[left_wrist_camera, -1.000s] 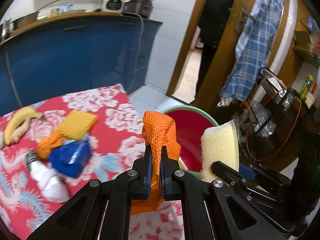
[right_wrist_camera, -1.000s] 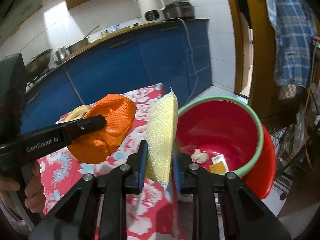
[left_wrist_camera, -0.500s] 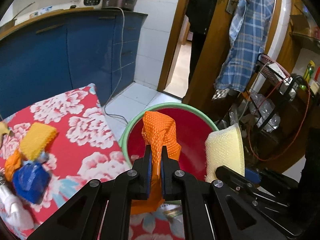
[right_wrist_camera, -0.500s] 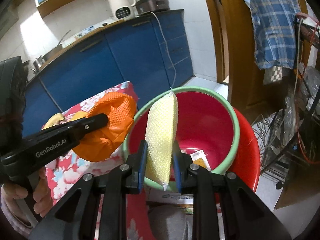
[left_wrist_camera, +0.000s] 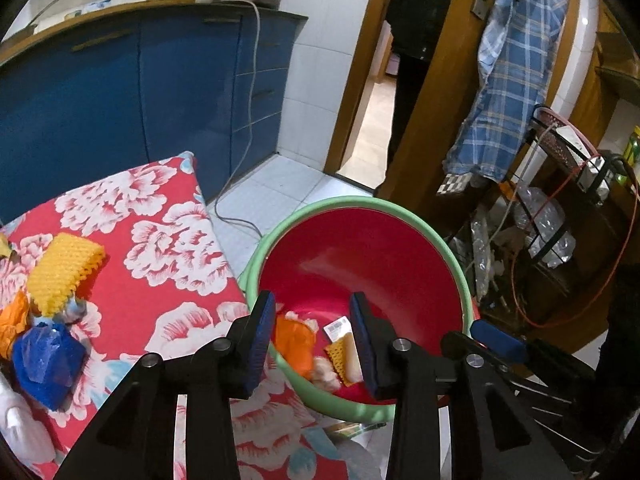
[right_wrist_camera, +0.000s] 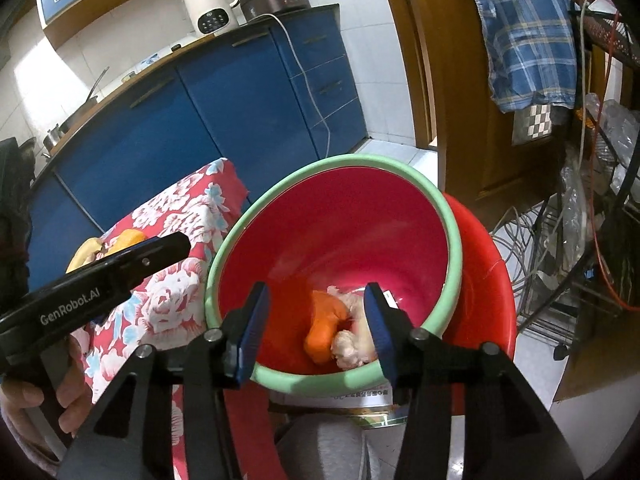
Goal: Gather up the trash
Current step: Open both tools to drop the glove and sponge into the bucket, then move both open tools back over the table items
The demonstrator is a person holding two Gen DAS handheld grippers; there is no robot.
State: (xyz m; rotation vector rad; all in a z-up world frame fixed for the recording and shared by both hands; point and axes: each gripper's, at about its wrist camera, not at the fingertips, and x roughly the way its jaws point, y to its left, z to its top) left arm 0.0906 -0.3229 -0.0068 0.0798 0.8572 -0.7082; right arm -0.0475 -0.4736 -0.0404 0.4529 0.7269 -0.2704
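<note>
A red bucket with a green rim (left_wrist_camera: 320, 204) (right_wrist_camera: 452, 240) stands beside the table. In its bottom lie the orange net (left_wrist_camera: 294, 344) (right_wrist_camera: 326, 324), a pale yellow net (left_wrist_camera: 348, 354) and white crumpled scraps (right_wrist_camera: 348, 348). My left gripper (left_wrist_camera: 314, 340) hangs over the near rim, jaws opening, nothing pinched between them. My right gripper (right_wrist_camera: 316, 326) is over the bucket too, jaws opening and empty. On the red floral tablecloth (left_wrist_camera: 176, 276) remain a yellow net (left_wrist_camera: 60, 268), a blue wrapper (left_wrist_camera: 44, 360) and an orange scrap (left_wrist_camera: 10, 320).
A banana (right_wrist_camera: 86, 252) lies on the table behind the left gripper's body (right_wrist_camera: 100, 280). Blue cabinets (left_wrist_camera: 120, 92) stand behind the table, a person in the doorway (left_wrist_camera: 416, 40). A cluttered wire rack (right_wrist_camera: 600, 200) is right of the bucket, a tin below its rim (right_wrist_camera: 360, 404).
Both grippers moved from above the table to over the bucket, opened and let go: the orange net and the pale yellow net now lie in the bucket.
</note>
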